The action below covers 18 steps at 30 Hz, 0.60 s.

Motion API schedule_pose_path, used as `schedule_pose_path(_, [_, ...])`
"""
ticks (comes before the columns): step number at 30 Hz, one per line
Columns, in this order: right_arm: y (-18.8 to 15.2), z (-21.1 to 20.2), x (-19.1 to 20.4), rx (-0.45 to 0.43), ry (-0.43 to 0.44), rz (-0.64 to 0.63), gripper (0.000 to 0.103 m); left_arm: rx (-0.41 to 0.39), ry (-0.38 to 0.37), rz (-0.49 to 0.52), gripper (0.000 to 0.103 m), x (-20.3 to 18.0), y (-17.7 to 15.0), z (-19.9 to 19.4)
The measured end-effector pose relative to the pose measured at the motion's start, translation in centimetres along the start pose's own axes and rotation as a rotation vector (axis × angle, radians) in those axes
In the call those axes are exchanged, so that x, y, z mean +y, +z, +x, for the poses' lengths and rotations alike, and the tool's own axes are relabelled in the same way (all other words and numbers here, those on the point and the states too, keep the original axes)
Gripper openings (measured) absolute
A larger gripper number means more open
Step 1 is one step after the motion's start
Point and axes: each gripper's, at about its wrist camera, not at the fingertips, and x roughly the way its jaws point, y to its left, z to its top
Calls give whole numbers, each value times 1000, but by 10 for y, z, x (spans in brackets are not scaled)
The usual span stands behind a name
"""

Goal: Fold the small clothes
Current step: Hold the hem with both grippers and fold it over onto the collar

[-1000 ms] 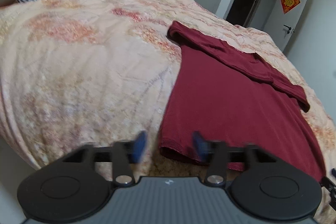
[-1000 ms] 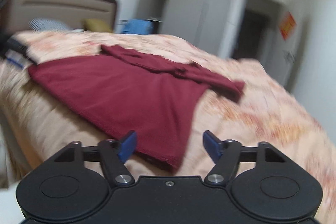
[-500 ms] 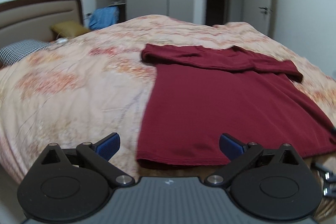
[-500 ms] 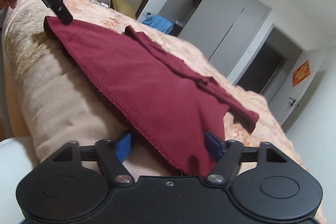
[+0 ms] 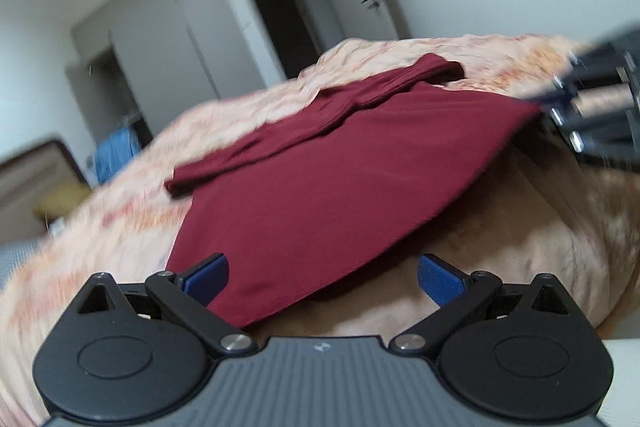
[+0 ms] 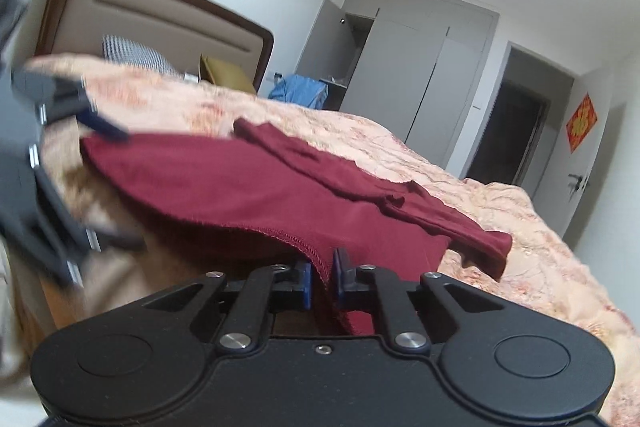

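A dark red shirt [image 5: 320, 183] lies spread on the bed, sleeves folded across its far end; it also shows in the right wrist view [image 6: 248, 183]. My left gripper [image 5: 322, 277] is open, its jaws straddling the shirt's near hem corner at the bed edge. My right gripper [image 6: 321, 277] is shut on the shirt's hem at the other near corner. The right gripper shows blurred at the right edge of the left wrist view [image 5: 592, 111], and the left gripper shows blurred at the left of the right wrist view [image 6: 52, 155].
The bed has a peach floral quilt [image 6: 500, 227] and a headboard [image 6: 160, 23] with a checked pillow [image 6: 132, 55] and a yellow pillow [image 6: 224, 75]. Grey wardrobes [image 6: 416, 79] and a dark doorway [image 6: 504, 139] stand beyond the bed.
The right gripper has shut on the shirt's hem. The left gripper has dropped lower and tilted at the bed edge, still open, with the hem corner between its jaws.
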Motion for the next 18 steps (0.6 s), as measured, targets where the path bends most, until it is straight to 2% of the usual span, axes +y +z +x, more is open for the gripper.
schedule_pose_path(4, [11, -2, -9, -20, 17, 52, 11, -38, -9, 58, 103, -29, 5, 14])
schedule_pose_path(7, [16, -5, -16, -30, 21, 76, 11, -47, 20, 61, 103, -42, 12, 26])
schedule_pose_path(9, [16, -9, -19, -34, 17, 82, 11, -52, 25, 40, 96, -43, 18, 32])
schedule_pose_path(11, [13, -12, -20, -40, 10, 84, 11, -48, 30, 24, 77, -41, 22, 37])
schedule_pose_path(14, [6, -15, -19, -38, 1, 86, 11, -23, 56, 31, 62, -33, 21, 41])
schedule_pose_path(16, [0, -15, -19, -21, 4, 91, 11, -5, 95, 57, 53, -26, 14, 42])
schedule_pose_path(18, [-7, -15, -17, 5, 10, 86, 11, 7, 133, 78, 49, -16, 5, 38])
